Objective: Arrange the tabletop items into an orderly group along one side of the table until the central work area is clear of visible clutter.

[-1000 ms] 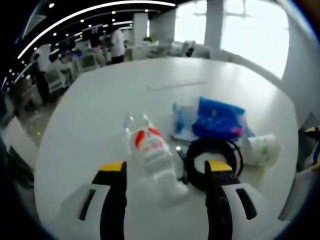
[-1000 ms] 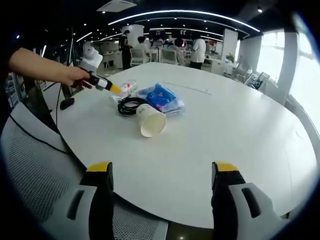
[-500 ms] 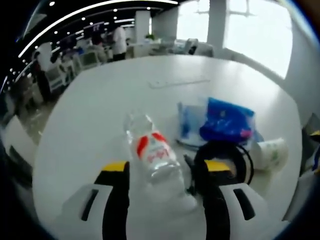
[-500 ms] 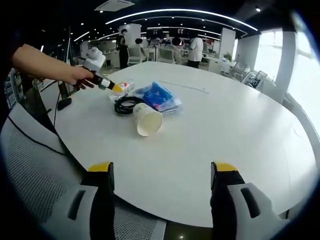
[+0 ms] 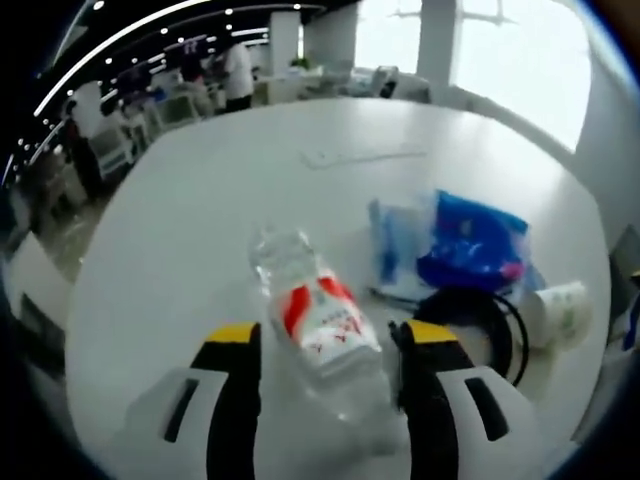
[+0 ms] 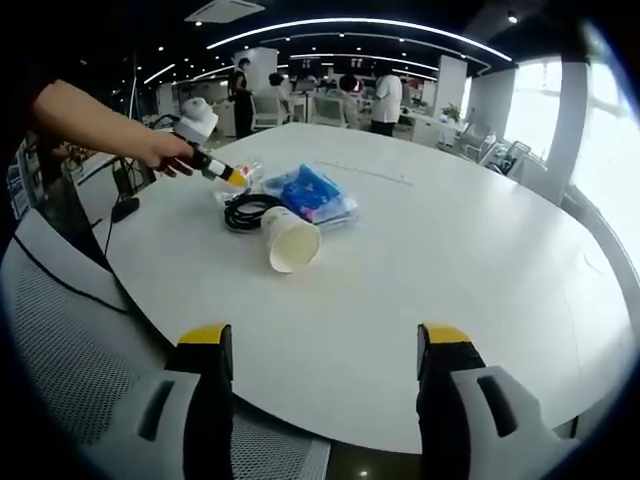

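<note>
Left gripper view has the left gripper (image 5: pixel 325 345) spread around the lying water bottle (image 5: pixel 318 325) at lower centre, while the right gripper (image 6: pixel 325 345) hangs spread, nothing held.

The right gripper (image 6: pixel 325 350) hangs wide open over the bench (image 6: pixel 480 260) edge. Beyond lie a cup (image 6: pixel 291 239), cable (image 6: pixel 243 210) and blue pack (image 6: pixel 312 192).
</note>
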`<state>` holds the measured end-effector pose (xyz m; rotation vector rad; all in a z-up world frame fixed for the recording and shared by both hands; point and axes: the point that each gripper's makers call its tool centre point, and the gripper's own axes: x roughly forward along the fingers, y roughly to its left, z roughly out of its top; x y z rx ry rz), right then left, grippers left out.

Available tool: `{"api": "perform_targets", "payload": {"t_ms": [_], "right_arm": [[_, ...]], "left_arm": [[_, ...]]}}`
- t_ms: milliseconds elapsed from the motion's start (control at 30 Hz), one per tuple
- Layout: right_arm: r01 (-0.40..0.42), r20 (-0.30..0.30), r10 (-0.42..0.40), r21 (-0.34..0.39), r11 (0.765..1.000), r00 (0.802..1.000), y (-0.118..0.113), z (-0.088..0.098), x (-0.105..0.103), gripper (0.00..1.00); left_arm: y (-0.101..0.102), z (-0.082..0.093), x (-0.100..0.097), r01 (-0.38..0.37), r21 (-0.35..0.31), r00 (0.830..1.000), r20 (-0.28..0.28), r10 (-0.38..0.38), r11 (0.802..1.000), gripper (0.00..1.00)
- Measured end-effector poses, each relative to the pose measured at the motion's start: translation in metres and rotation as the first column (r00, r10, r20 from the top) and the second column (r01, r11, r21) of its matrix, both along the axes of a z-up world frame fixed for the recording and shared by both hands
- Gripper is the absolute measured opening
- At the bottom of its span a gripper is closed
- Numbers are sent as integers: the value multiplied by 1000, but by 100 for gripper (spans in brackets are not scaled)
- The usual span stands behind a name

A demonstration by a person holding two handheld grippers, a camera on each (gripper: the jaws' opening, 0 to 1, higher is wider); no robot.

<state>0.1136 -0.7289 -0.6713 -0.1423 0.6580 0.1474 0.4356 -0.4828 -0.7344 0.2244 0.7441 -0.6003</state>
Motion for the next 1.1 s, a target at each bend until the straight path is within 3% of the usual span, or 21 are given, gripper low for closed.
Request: {"api": "perform_targets", "payload": {"t_ms": [700,1100], "right_arm": [[15,-6,-15,-1,1000,1000,-3,-2,0,72],[21,-5,-21,-2,1000,1000,-4,-2,-1,71]], "left_arm": [[-8,-4,4,-3,-18,1000,-13,3,1000,53],[-7,-12,12,-39,-12,998,-48,39,999,53]]}}
